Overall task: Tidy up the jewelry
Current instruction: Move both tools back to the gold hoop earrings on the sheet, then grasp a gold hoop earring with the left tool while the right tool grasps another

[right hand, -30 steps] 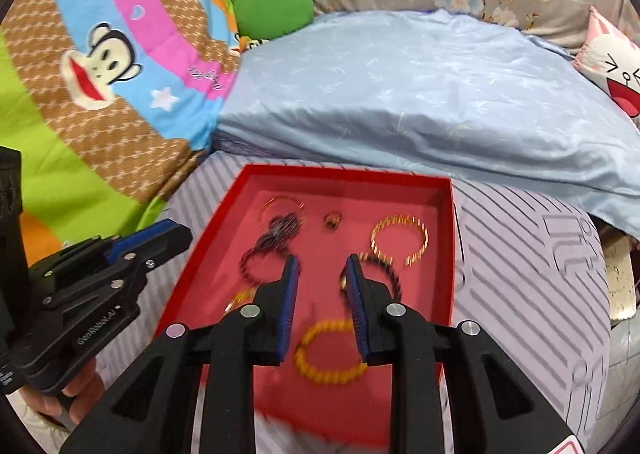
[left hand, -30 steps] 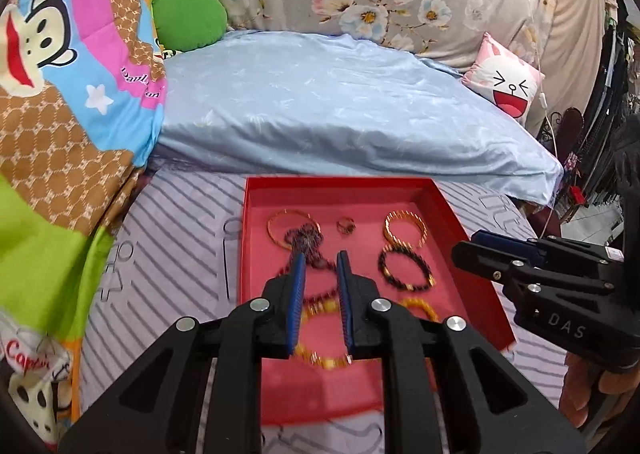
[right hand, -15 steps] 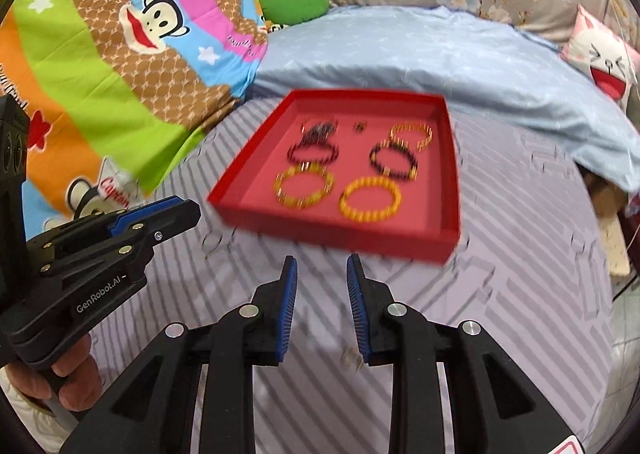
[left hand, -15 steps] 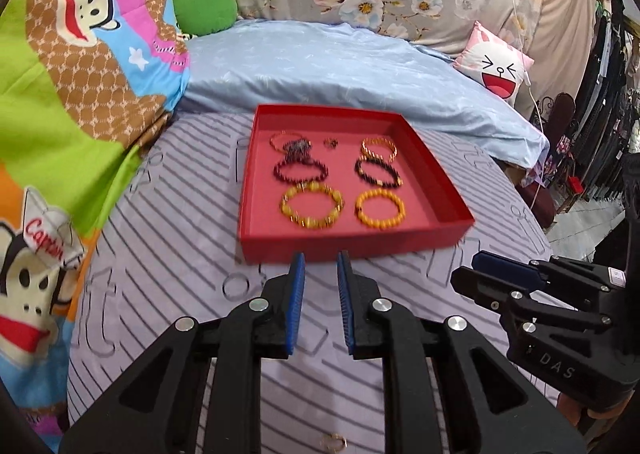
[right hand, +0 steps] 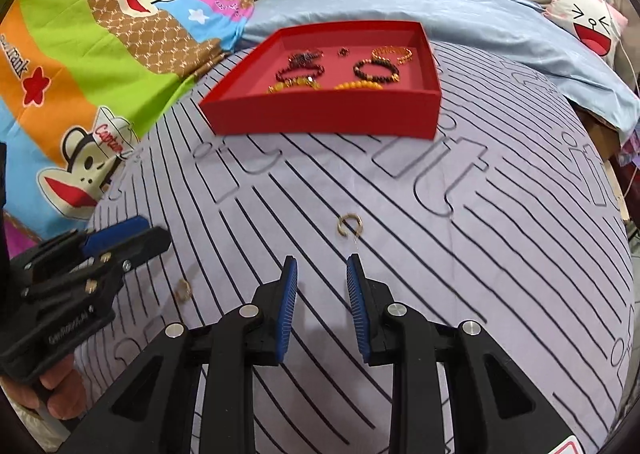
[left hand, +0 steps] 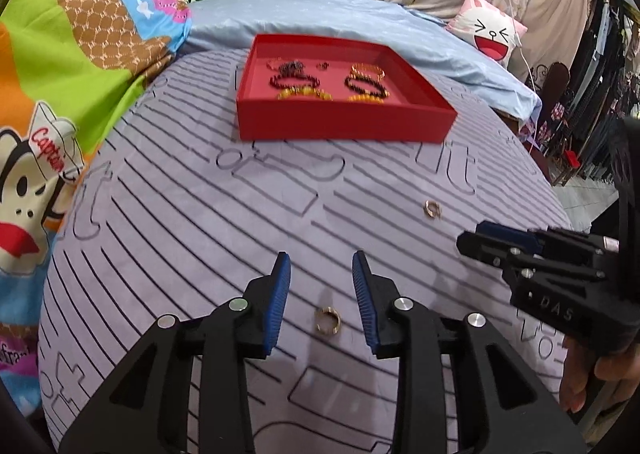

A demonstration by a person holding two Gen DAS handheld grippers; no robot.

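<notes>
Both wrist cams sit low over the striped sheet (left hand: 200,213), facing the red tray (left hand: 340,121) farther back. Left looks from tray's left-front, right from right-front. Shared: tray, sheet, each other's gripper.

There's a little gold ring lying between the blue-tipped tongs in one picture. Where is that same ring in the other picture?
Left wrist view: the gold ring lies low in the middle, between the left tongs, on the striped sheet.
Right wrist view: the same ring sits lower left, beside the left tongs.
Shared landmark: the red tray, beyond it in both.
</notes>
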